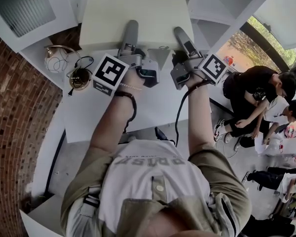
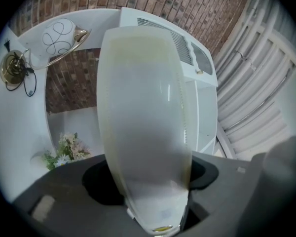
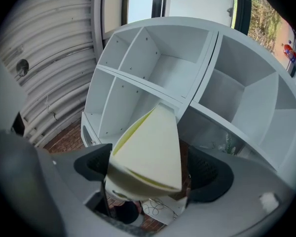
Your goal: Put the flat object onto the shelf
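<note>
Panel [image 1: 138, 14], flat and cream, is being held up before the white shelf [image 3: 138, 80], its far edge being cut off in the head view. It is being clamped by the left gripper [image 1: 130, 33]; the jaws of the right gripper [image 1: 182, 36] are being held apart around its corner, a gap being shown only in the right gripper view.
</note>
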`<state>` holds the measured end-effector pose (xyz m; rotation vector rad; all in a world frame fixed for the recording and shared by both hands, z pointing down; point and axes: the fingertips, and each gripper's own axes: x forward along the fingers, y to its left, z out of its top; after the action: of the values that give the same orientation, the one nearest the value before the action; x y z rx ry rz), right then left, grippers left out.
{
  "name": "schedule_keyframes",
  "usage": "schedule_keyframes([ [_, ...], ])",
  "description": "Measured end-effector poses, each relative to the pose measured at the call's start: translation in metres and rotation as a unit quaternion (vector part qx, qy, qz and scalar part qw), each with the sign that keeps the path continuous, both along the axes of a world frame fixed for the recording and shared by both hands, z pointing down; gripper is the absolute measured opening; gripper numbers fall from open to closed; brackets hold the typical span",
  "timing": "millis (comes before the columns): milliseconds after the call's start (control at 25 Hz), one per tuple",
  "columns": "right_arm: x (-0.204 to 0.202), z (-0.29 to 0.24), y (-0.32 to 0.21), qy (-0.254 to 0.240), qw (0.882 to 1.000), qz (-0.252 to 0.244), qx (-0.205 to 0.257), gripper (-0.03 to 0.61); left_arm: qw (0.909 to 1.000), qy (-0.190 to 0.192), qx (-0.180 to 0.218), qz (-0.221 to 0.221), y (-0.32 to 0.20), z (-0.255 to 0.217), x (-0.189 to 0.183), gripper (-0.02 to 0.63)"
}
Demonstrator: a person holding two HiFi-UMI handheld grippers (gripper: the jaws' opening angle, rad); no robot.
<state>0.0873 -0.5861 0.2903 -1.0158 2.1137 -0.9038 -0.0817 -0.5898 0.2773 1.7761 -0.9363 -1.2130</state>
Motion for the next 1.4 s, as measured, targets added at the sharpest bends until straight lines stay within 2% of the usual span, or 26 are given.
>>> schedule_keyframes([
  [160, -0.01, 0.008, 0.016, -0.026, 0.999, -0.029, 0.004, 0.479, 1.0, 0.002, -0.002, -0.003, -0.006, -0.003, 0.0, 0.334],
  [320, -0.049, 0.007, 0.026, -0.034, 0.994, -0.101, 0.023, 0.46, 1.0, -0.002, -0.002, 0.0, -0.013, -0.007, 0.001, 0.334],
  [400, -0.062, 0.008, 0.024, -0.043, 0.992, -0.113, 0.021, 0.427, 1.0, -0.002, -0.002, 0.004, -0.015, -0.008, 0.003, 0.334],
  [560, -0.068, 0.004, 0.018, -0.053, 0.993, -0.105, 0.023, 0.316, 0.9998, -0.007, 0.002, 0.017, -0.02, -0.01, 0.003, 0.343],
  [680, -0.07, 0.002, 0.015, -0.053, 0.993, -0.104, 0.024, 0.316, 0.9993, -0.019, 0.007, 0.03, -0.024, -0.012, 0.002, 0.357],
  [800, -0.07, -0.002, 0.011, -0.065, 0.993, -0.094, 0.025, 0.311, 0.997, -0.054, 0.029, 0.048, -0.025, -0.015, 0.005, 0.384],
  [1000, -0.069, -0.012, 0.0, -0.086, 0.993, -0.079, 0.032, 0.31, 0.9869, -0.12, 0.079, 0.073, -0.019, -0.02, 0.01, 0.422],
  [1200, -0.067, -0.017, -0.009, -0.112, 0.991, -0.06, 0.037, 0.31, 0.9753, -0.178, 0.103, 0.079, -0.01, -0.01, 0.009, 0.425],
  [1400, -0.067, -0.021, -0.019, -0.123, 0.99, -0.049, 0.042, 0.311, 0.9747, -0.185, 0.099, 0.077, -0.015, -0.004, 0.003, 0.42],
])
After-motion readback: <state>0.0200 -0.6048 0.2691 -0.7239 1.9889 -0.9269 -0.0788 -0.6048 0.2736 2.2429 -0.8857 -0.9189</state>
